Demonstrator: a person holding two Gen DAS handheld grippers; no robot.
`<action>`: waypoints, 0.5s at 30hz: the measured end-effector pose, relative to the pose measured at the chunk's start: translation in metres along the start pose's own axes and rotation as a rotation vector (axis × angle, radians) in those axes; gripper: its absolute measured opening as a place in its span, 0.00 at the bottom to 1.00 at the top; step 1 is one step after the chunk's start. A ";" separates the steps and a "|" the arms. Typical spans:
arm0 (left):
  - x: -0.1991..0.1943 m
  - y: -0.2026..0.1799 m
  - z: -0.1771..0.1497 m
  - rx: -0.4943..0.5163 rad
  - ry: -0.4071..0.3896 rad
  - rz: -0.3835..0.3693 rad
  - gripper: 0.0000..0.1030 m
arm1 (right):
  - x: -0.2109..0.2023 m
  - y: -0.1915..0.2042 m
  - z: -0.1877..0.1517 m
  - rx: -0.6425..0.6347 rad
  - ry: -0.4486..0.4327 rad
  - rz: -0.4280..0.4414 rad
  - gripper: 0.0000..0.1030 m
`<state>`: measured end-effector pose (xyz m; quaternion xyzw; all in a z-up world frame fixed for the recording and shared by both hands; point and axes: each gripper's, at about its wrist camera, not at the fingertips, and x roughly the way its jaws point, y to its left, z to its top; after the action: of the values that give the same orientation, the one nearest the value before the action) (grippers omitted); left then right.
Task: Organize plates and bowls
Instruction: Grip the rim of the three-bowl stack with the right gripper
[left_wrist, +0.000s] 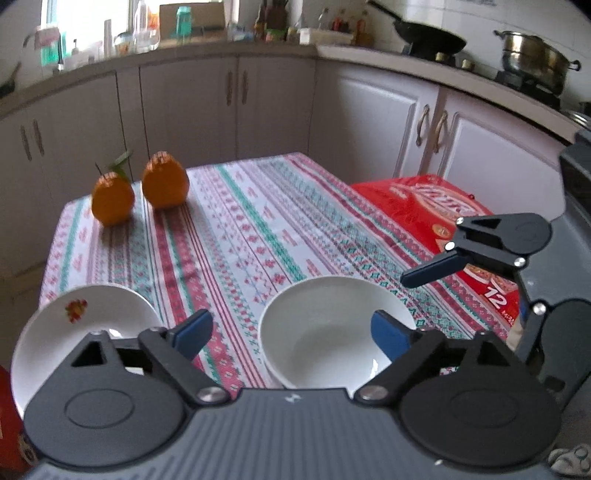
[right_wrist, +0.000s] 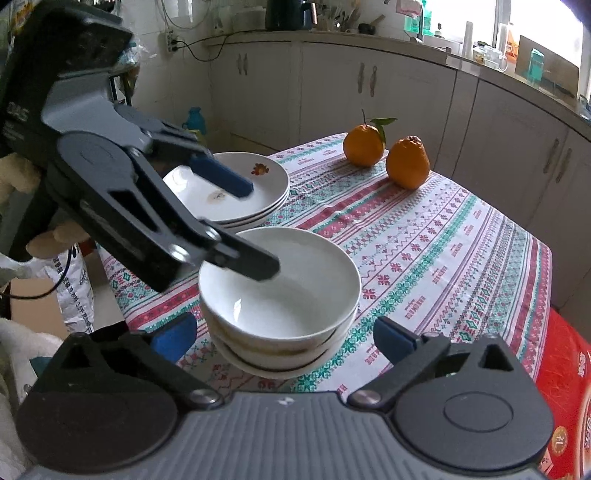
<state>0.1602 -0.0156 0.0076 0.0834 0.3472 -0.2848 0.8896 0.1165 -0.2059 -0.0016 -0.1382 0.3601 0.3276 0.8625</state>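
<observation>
Left claw (left_wrist: 291, 330): wide open, empty; one finger over the bowls' 9 o'clock rim
Right claw (right_wrist: 284, 338): wide open, empty
Bowls (right_wrist: 295, 295): stacked on counter (right_wrist: 461, 258)
Plates (right_wrist: 258, 188): stacked at bowls' 11 o'clock

Worktop (right_wrist: 461, 258) covered with a striped patterned cloth. Stack of bowls (right_wrist: 280, 291) sits at the near edge. Stack of plates (right_wrist: 236, 192) just behind-left of the bowls, not touching. Two oranges (right_wrist: 388, 155) well beyond the bowls, side by side near the far edge.
</observation>
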 end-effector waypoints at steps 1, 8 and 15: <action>-0.005 -0.001 -0.002 0.016 -0.014 -0.001 0.94 | -0.001 0.001 0.000 -0.003 0.001 0.004 1.00; -0.030 -0.015 -0.027 0.211 -0.083 -0.039 0.97 | -0.009 0.007 -0.003 -0.019 -0.003 -0.012 1.00; -0.021 -0.014 -0.048 0.225 -0.013 -0.075 0.97 | -0.008 0.009 -0.013 -0.031 0.022 -0.023 1.00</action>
<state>0.1125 -0.0013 -0.0138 0.1678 0.3102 -0.3555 0.8656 0.0998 -0.2093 -0.0050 -0.1590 0.3631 0.3218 0.8599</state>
